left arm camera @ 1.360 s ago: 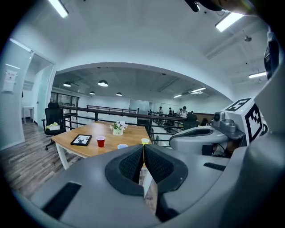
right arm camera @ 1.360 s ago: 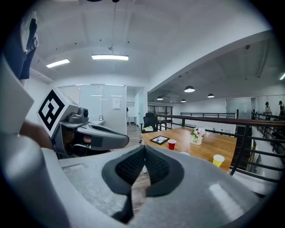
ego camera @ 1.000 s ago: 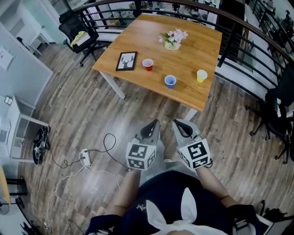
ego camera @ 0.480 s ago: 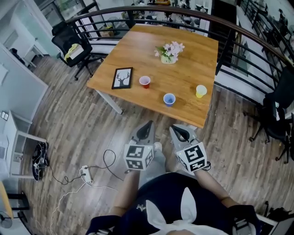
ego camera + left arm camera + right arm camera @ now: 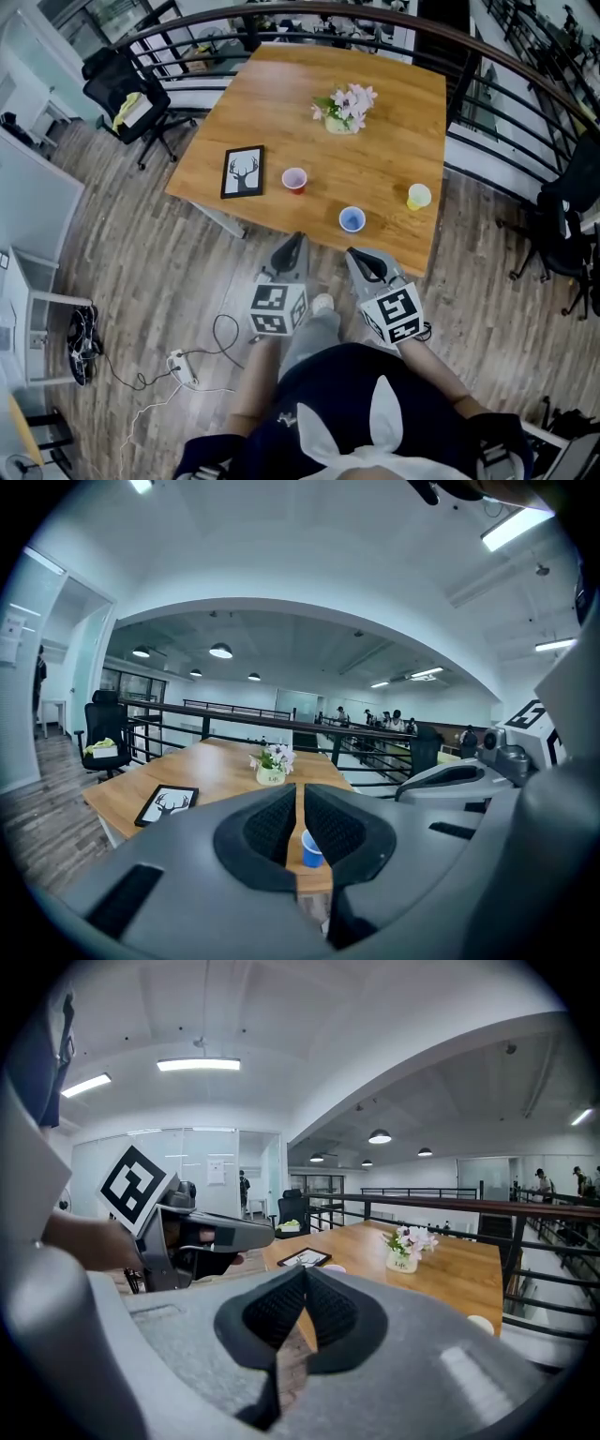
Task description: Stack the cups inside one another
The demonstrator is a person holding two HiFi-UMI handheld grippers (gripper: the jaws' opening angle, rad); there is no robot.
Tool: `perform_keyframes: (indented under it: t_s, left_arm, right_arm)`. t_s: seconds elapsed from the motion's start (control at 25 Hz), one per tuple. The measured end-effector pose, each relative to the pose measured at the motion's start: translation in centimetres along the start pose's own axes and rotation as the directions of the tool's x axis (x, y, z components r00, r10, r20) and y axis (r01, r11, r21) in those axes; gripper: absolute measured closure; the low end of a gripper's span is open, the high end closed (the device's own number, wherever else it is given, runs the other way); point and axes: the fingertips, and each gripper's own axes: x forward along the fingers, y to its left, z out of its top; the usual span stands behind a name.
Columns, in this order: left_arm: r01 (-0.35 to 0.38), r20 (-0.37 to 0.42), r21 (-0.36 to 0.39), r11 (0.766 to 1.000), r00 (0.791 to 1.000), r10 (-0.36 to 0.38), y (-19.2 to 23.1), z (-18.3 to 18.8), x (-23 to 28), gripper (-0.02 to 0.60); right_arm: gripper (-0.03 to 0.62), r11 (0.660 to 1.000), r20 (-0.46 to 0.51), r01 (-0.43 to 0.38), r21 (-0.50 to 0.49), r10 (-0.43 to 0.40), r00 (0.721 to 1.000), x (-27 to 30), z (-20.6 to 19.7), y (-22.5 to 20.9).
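Three cups stand apart on the wooden table: a red cup, a blue cup near the front edge, and a yellow cup to the right. My left gripper and right gripper are held side by side over the floor just short of the table's front edge, both shut and empty. In the left gripper view the blue cup shows beyond the shut left gripper. The right gripper is shut too, with the table ahead of it.
A pot of flowers and a framed deer picture share the table. A curved black railing runs behind it. Office chairs stand at the far left and right. A cable and power strip lie on the floor.
Both grippers have moved forward toward the table, which now lies closer below me. Their jaws stayed shut. The cups have not moved.
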Motion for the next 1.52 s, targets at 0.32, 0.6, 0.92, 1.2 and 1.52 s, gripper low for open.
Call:
perform_keyframes:
  t_s: [0.32,0.6,0.92,1.2,1.52]
  left_arm:
    - [-0.005,-0.024,0.098,0.995,1.000,0.007,5.2,0.9,5.1,0.310]
    - [0.027,-0.070,0.155,0.988,0.997,-0.016,8.3,0.9,8.8,0.282]
    - [0.061,-0.107,0.158,0.986,0.993,-0.044,11.6,0.1,12.8,0.252]
    - [0.096,-0.173,0.172,0.980,0.983,-0.066,13.4,-2.3,16.5,0.235]
    - [0.123,-0.229,0.221,0.967,0.971,-0.071,15.0,-4.7,20.2,0.233]
  right_arm:
    - [0.597,1.000,-0.022,0.014,0.012,-0.014,1.000,5.7,0.8,-2.1]
    - [0.597,0.999,-0.034,0.048,0.023,-0.047,0.998,9.5,1.2,-4.1]
    - [0.597,0.996,-0.048,0.087,0.037,-0.085,0.995,12.8,1.3,-6.0]
    - [0.597,0.992,-0.074,0.111,0.054,-0.107,0.992,14.8,0.3,-7.3]
    - [0.597,0.991,-0.094,0.125,0.057,-0.119,0.988,16.2,-0.2,-8.1]
